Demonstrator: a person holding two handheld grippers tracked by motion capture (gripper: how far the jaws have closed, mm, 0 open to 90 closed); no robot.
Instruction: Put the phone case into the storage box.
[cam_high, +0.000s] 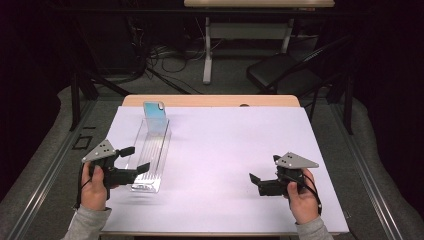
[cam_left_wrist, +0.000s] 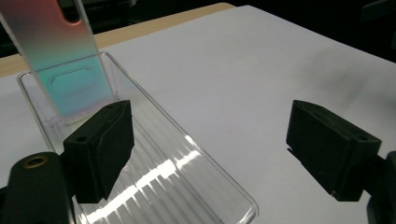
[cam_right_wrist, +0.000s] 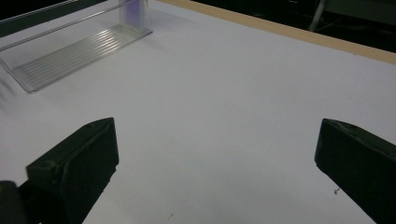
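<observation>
A long clear plastic tray (cam_high: 152, 152) lies on the white sheet at the left, its ribbed floor (cam_left_wrist: 154, 179) catching light. A flat iridescent teal card (cam_high: 154, 112) stands upright at the tray's far end, and it looks pink to teal (cam_left_wrist: 60, 56) in the left gripper view. My left gripper (cam_high: 135, 159) is open, one jaw over the tray's near end and the other past its near right side. My right gripper (cam_high: 264, 169) hovers open over bare sheet at the right, with nothing between its jaws (cam_right_wrist: 217, 154). The tray (cam_right_wrist: 74, 53) shows far off in the right gripper view.
The white sheet (cam_high: 225, 150) covers a wooden table whose edge (cam_high: 210, 101) shows at the back. Beyond the table stand a black chair (cam_high: 282, 70), a white desk frame (cam_high: 207, 50) and floor cables (cam_high: 165, 55). Dark floor lies on both sides.
</observation>
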